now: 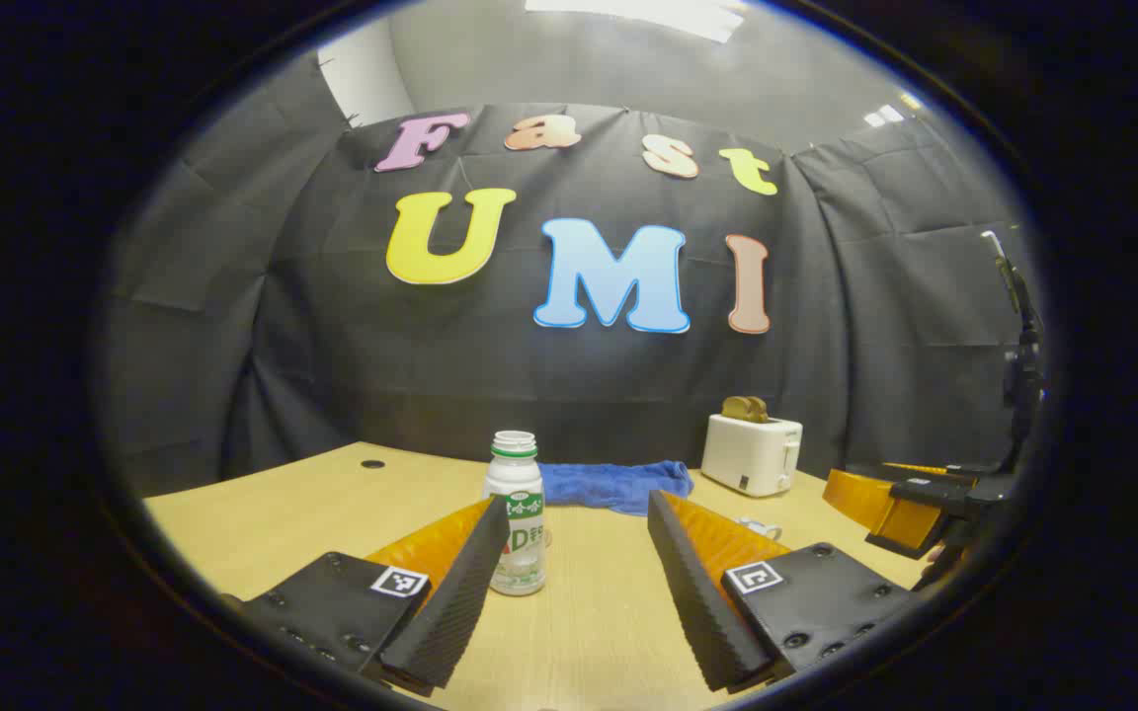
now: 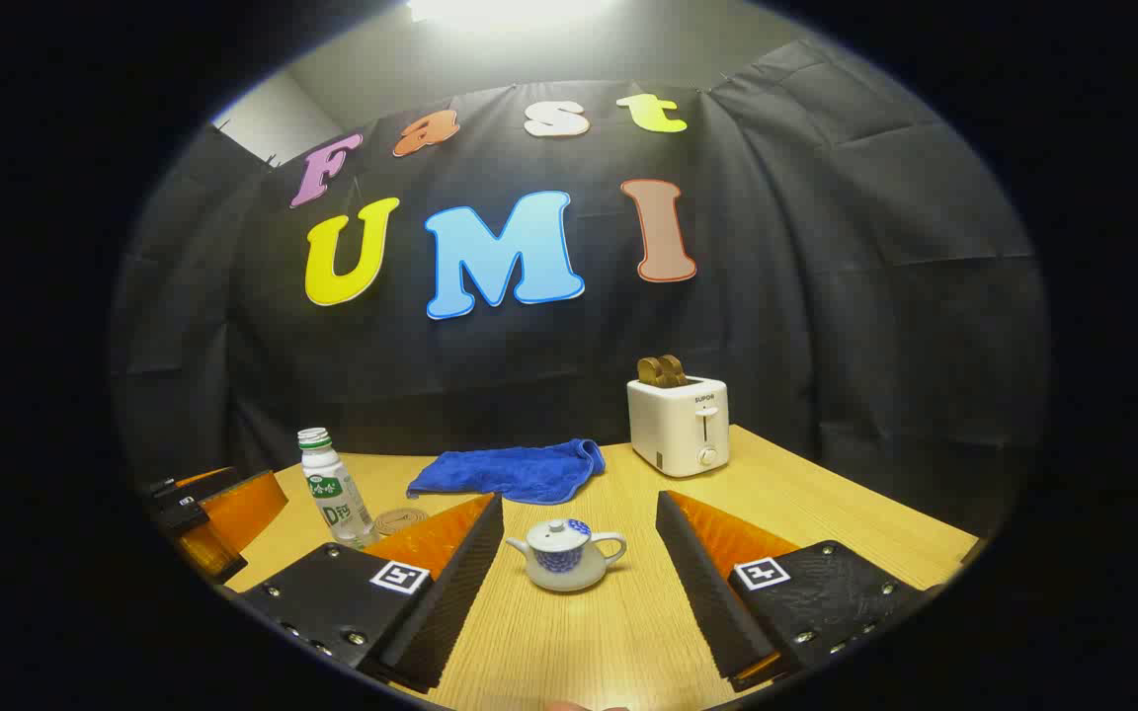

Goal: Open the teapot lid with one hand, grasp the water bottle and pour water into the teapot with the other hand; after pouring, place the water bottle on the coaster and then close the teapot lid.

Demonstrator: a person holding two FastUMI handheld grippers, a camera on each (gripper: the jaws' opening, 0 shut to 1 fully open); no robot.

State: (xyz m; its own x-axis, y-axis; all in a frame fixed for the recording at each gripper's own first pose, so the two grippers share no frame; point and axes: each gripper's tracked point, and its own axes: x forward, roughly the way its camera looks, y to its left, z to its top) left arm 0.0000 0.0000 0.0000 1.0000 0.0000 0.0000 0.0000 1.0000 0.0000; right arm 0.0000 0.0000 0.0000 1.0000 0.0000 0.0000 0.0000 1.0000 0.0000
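In the left gripper view, the left gripper hangs low over the table with its fingers spread wide, holding nothing. The bottle stands upright on the table just ahead, nearer the left finger than the right one, cap off and neck open (whether there is liquid inside cannot be told through its white body). Behind it lies a blue cloth, and to the right of that a white toaster with brown slices standing in its slots. Part of the teapot peeks out behind the right finger. At the right edge the right gripper shows from the side; its state cannot be told from here.

In the right gripper view, the right gripper has its fingers wide apart and empty. The teapot sits on the table between them, a little ahead, lid on, spout pointing left and handle right. The bottle stands well to the left, just beside the coaster. The cloth and toaster are farther back, and the left gripper shows at the left edge
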